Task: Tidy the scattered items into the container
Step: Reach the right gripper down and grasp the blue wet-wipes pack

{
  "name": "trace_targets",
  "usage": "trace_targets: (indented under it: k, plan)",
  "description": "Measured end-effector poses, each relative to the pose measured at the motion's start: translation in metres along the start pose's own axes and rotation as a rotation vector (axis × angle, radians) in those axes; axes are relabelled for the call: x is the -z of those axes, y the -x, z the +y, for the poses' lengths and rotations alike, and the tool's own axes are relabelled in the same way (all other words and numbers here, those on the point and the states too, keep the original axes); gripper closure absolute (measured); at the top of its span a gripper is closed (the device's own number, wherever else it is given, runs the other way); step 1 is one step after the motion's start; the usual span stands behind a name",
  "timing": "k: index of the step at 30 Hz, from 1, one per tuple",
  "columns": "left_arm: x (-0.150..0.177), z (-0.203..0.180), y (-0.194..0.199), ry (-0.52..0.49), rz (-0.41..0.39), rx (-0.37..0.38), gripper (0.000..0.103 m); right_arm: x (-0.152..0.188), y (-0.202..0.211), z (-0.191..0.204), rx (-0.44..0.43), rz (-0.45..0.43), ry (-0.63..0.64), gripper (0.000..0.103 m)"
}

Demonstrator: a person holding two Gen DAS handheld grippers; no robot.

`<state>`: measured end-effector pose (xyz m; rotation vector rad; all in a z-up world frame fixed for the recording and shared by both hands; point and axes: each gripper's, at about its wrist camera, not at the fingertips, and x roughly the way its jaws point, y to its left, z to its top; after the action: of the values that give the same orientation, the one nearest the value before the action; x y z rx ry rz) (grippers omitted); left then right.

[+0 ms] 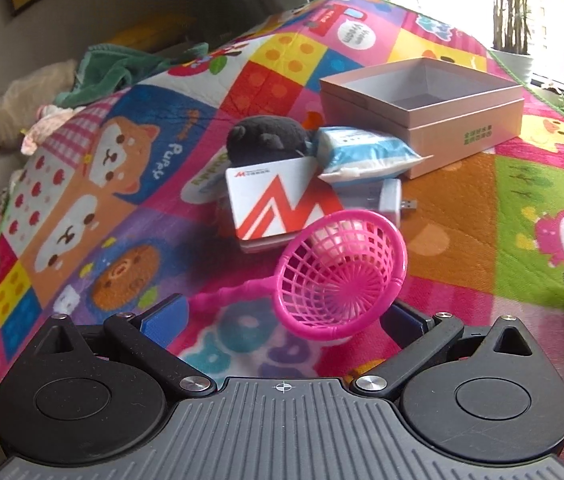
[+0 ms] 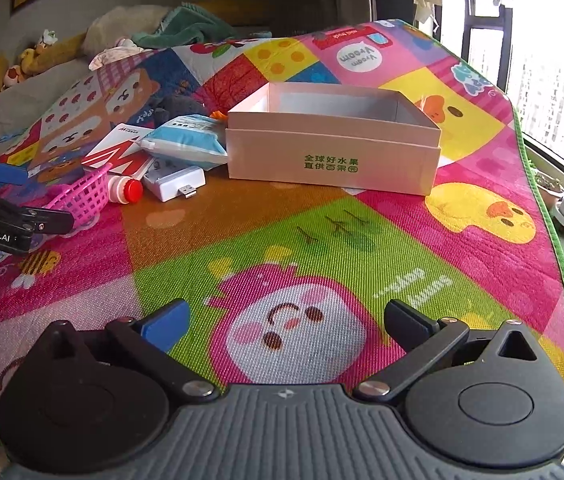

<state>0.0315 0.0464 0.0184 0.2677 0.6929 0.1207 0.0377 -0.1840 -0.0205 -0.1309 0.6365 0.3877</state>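
play mat [image 2: 322,248]: covers the whole work surface, its green border running along the right edge beside the window side; the broad orange, green and pink panels in front of the box lie bare, giving open room between the right claw and the box.

box [image 2: 334,140]: pale pink, open-topped, nothing visible inside; stands toward the far middle of the mat, near wall facing the right wrist view.

clutter: all to the left of the box. a white card with red stripes [image 1: 277,204] lies tilted over other things; behind it a dark plush toy [image 1: 265,136]; a blue-and-white packet [image 1: 362,152] leans against the box's left wall; a white charger with a usb plug [image 2: 173,184] lies in front of the packet; a small bottle with a red cap [image 2: 123,190] lies on its side beside the charger.

pink strainer [image 1: 342,272]: toy net basket with a handle, tilted on its rim between the fingers of the left claw [image 1: 282,316]; whether the pads touch it cannot be told. it stands just in front of the card and bottle.

left claw: jaws spread wide.

right claw [image 2: 286,320]: jaws spread wide, holding nothing, low over the green panel.

far left edge: a green cloth [image 2: 185,30] and soft toys off the mat.
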Motion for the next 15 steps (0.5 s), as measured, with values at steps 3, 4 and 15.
trace_targets:
  k: [3,4,15]
  plan:
    - [-0.002,0.016,-0.006,0.015,-0.014,-0.082,0.0,-0.012,0.002,0.008,0.01,-0.032,0.059,0.0]
    - [-0.004,0.022,-0.007,0.028,-0.021,-0.096,0.0,-0.018,0.003,0.011,0.0,-0.046,0.078,0.0]
    - [0.006,0.051,0.008,0.18,-0.034,0.15,0.0,-0.084,-0.043,0.099,-0.02,-0.221,0.585,0.036]
